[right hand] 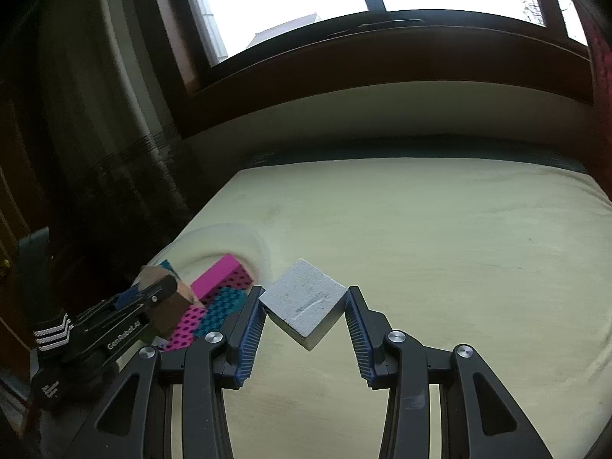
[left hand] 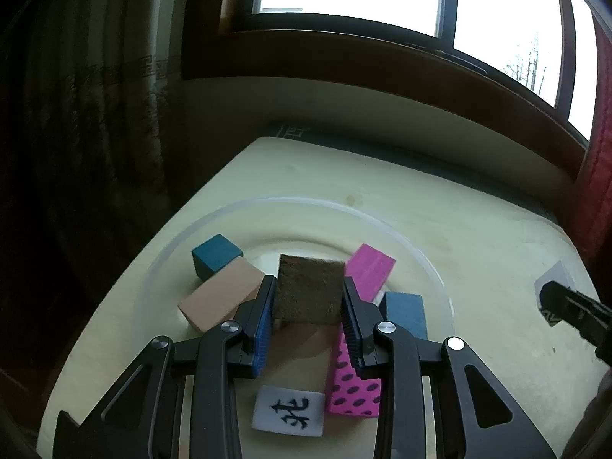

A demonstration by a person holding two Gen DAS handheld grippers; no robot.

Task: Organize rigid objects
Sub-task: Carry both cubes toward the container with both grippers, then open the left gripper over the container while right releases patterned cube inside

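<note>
Two risks: the brown block (left hand: 309,293), pinched by the left hand-held gripper (left hand: 308,308) above the crowded plate (left hand: 401,235), could topple the pink block (left hand: 370,276), and the grey block (right hand: 304,302), corner-on between the spread right hand-held gripper (right hand: 306,306) on the surface (right hand: 459,252), has no clear long axis and may twist.

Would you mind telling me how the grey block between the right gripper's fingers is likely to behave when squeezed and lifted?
The grey block looks rigid, with crisp edges, so probably won't deform. Its speckled, rough surface should resist slipping. The right gripper meets it near opposite corners, so it may twist as the jaws close.
</note>
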